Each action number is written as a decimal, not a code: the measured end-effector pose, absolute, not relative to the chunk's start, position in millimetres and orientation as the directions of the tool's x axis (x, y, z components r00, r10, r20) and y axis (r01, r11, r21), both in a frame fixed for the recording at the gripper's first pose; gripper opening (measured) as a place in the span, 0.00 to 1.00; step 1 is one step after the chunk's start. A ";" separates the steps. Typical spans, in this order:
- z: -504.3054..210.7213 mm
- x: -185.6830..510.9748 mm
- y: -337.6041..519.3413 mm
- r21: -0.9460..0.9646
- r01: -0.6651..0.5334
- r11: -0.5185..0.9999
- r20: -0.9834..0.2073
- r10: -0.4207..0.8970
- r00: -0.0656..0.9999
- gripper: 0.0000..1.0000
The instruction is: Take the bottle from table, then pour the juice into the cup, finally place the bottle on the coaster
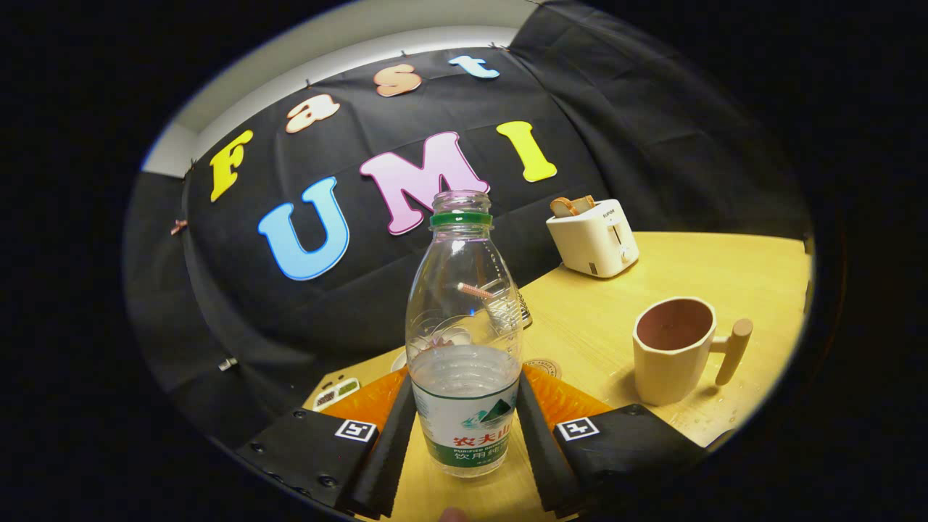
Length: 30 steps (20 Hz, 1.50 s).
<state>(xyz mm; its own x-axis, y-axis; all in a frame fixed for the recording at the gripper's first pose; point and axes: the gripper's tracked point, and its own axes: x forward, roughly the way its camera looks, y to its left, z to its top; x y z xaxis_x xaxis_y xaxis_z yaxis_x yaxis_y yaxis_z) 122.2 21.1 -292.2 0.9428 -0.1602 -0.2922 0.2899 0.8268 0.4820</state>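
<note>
Here the gripper (464, 428) jaws clamp the uncapped bottle (464, 341); cup (674, 348) nearby.

Wooden table (652, 290), light yellow top. Toaster (593, 238) stands at far side by booth wall, bread slices in slots. Cup (674, 349) with wooden handle stands upright nearer, water drops beside it. Round coaster (544, 367) lies flat mid-table. Small tray (337, 394) near far-left edge. Bottle (464, 341) upright between gripper (464, 435) fingers, which press its sides; cannot tell whether base touches table.

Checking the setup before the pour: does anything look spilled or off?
Yes: small water drops lie on the table right of the cup. The capless bottle stands upright, gripped between the tongs.
</note>
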 end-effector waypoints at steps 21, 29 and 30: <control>-326.0 108.7 -17.6 0.911 0.364 0.196 -0.343 -0.130 0.930 0.75; -327.4 110.6 -21.7 0.940 0.341 0.030 -0.335 -0.120 0.935 0.75; -327.7 110.5 -22.4 0.941 0.337 0.017 -0.333 -0.118 0.936 0.75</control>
<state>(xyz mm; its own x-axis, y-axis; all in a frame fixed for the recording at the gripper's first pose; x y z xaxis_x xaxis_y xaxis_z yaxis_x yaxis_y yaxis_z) 110.5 -22.4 -327.7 0.9356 -0.1181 -0.3326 0.3369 0.0173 0.9414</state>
